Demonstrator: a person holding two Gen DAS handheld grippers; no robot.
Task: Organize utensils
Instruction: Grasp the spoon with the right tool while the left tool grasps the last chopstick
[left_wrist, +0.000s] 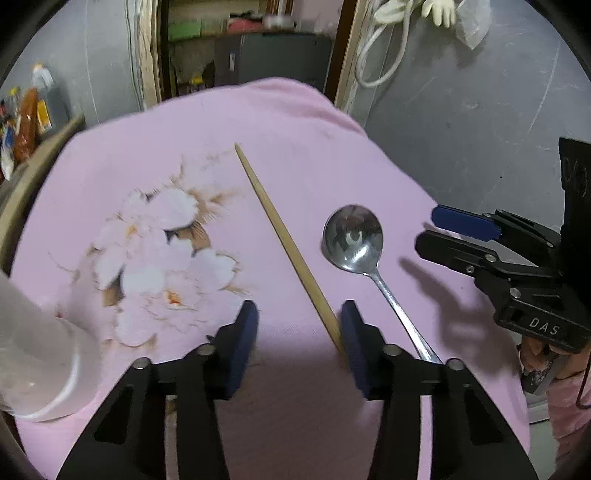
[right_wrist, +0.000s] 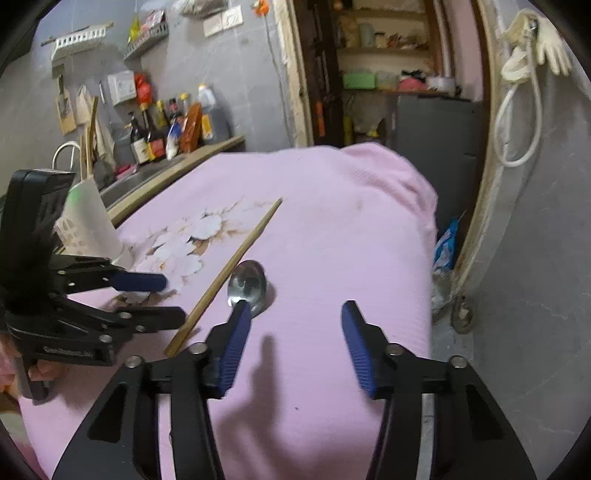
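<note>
Below, your pink cloth-covered counter (left_wrist: 295, 122) carries a white holder (left_wrist: 33, 354) at left, where the utensils likely belong. Your left claw (left_wrist: 299, 332), jaws apart and empty, brackets the chopstick (left_wrist: 284, 240) end for pickup; your right claw (right_wrist: 293, 332), likewise gaping, nears the spoon (left_wrist: 352, 236).

One readable marking: "DAS"

The letters "DAS" are showing in pale raised capitals on the black body of the right gripper (left_wrist: 443, 230), at the right edge of the left wrist view. Labels on the bottles (right_wrist: 147, 136) standing far left on the counter are blurring past reading.
</note>
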